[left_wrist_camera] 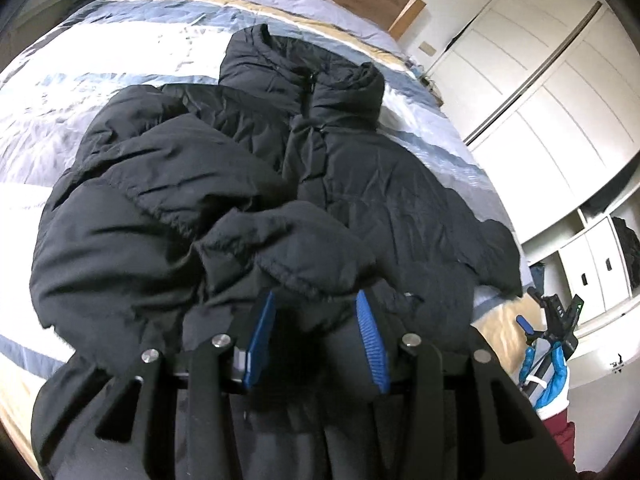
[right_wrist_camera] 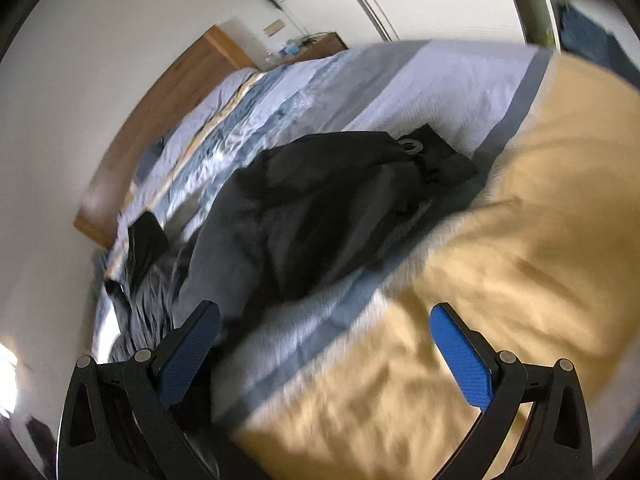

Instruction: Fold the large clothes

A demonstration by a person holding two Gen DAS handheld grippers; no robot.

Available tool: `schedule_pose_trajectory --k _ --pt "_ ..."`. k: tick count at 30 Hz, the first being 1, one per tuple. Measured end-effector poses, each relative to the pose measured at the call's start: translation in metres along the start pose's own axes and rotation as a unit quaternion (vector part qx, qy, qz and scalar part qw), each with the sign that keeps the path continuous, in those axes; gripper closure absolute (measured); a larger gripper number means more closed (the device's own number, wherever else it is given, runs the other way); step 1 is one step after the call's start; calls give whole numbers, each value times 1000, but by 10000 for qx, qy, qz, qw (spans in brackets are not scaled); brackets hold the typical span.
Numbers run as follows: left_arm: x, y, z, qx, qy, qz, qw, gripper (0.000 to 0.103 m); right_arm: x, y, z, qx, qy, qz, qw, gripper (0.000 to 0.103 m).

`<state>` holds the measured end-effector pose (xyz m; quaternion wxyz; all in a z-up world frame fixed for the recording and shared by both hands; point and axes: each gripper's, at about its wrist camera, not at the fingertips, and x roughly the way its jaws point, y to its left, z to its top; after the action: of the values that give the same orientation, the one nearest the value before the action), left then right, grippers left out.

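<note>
The left gripper (left_wrist_camera: 316, 312) was clamped on a bunched fold of the black puffer jacket (left_wrist_camera: 256, 168), its blue pads (left_wrist_camera: 370, 332) pressed into the padding on either side. The right gripper (right_wrist_camera: 324, 332) had its fingers wide apart with nothing between them, above the striped bedspread (right_wrist_camera: 420, 80) near the yellow band.

Step in hand, as judged: carrying the near part of the jacket over toward the collar. To do it well, the left grip should stay firm, since the slick filled fabric could slip out from between the pads. The lift should run straight along the zipper line so the fold lands square. The free right gripper should take the matching edge beyond its left finger before anything is laid down, or one side will probably sag.

The jacket lay ahead of the left fingers, spread on the bed, front side up, zipper closed, collar at the far end. It was thick, quilted and matte black, with one sleeve heaped across the body just beyond the left fingertips. In the blurred right view, dark clothing lay ahead and left of the fingers.
</note>
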<state>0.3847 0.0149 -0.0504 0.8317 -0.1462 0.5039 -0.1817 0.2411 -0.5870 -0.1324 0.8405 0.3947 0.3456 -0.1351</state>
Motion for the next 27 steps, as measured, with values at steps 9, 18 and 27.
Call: schedule_pose_trajectory --k 9,18,27 --pt "22 -4 8 -8 127 169 9998 62 66 -51 31 1447 219 825 9858 0" --pt "37 -14 16 99 196 263 9994 62 82 -70 56 1948 -155 1312 9719 49" --pt "57 -8 4 357 424 858 9948 62 36 -42 72 1237 -633 1751 9747 83"
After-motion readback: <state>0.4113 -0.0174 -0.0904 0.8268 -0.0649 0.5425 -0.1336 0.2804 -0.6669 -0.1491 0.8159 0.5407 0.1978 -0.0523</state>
